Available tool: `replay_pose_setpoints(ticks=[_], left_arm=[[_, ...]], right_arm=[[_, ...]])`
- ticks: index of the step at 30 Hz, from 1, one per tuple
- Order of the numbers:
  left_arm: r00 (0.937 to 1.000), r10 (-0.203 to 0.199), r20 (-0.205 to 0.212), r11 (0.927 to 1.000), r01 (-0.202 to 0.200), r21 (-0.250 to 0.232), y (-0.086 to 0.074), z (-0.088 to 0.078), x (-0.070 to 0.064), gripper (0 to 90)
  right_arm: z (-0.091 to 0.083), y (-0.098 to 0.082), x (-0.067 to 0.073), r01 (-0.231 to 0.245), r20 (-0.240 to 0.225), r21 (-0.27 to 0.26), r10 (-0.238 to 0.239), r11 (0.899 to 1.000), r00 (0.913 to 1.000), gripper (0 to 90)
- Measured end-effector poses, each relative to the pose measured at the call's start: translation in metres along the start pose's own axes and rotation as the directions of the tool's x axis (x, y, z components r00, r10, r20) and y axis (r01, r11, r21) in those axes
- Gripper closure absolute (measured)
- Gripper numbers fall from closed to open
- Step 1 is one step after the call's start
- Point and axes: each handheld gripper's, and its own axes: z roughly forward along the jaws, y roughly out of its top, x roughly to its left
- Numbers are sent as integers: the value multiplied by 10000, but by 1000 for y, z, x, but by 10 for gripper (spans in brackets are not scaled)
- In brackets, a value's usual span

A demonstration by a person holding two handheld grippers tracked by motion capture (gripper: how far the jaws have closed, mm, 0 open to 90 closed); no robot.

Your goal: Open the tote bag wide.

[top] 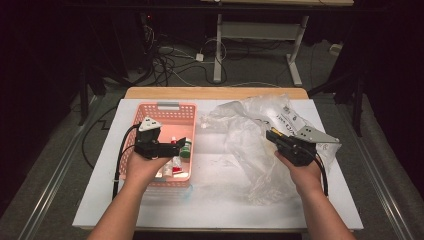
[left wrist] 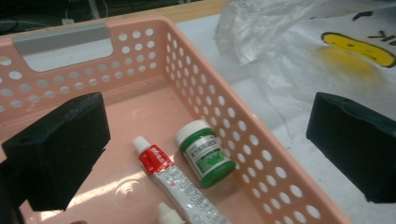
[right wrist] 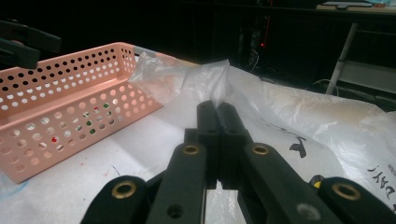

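While the right gripper (right wrist: 218, 108) pinches a fold of the clear plastic bag (top: 250, 140), jaws clamped together on the film and lifting it off the white table (top: 210, 200), probably to keep the mouth open, the left gripper (top: 180, 145) hangs over the pink perforated basket (left wrist: 261, 154), jaws wide apart, holding nothing. Below it lie a green-capped bottle (left wrist: 205, 154) and a red-and-white tube (left wrist: 175, 179), side by side on the basket floor, likely next to be bagged.
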Motion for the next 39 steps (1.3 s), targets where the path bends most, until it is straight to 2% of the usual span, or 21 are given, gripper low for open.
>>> replay_pose_setpoints(ticks=[8, 14, 17, 21, 25, 28, 31, 36, 39], left_arm=[[9992, -240, -313, 9987, 254, 450, 9, 17, 15, 6], [9968, -534, -594, 9937, 589, 948, 12, 31, 25, 30], [9952, -650, -732, 9891, 739, 1271, 13, 38, 31, 41], [9945, -575, -877, 9832, 717, 1681, 15, 46, 35, 99], [9920, -808, -970, 9749, 989, 1992, 15, 52, 39, 142], [9896, -935, -1096, 9641, 1175, 2382, 15, 58, 42, 154], [9885, -891, -1219, 9532, 1201, 2776, 14, 63, 44, 174], [9870, -955, -1291, 9345, 1335, 3300, 12, 68, 47, 242], [9841, -1101, -1392, 9116, 1558, 3804, 11, 73, 48, 309]], right_arm=[[-1, 0, -1, -62, 63, -22, 62, 10000, 10000, 900], [-1, 0, -2, -74, 41, -33, 74, 10000, 10000, 900], [-1, 0, -3, -78, 28, -51, 78, 10000, 10000, 900], [-2, 0, -3, -131, 51, -75, 131, 9999, 9999, 900], [-2, 0, -4, -123, 80, -70, 124, 9999, 9999, 900], [-2, 0, -4, -124, 82, -64, 125, 9999, 9999, 900], [-2, 0, -4, -124, 87, -59, 125, 9999, 9999, 900], [-2, 0, -4, -139, 96, -60, 139, 9999, 9999, 900], [-2, 0, -4, -107, 89, -39, 108, 9999, 9999, 900]])
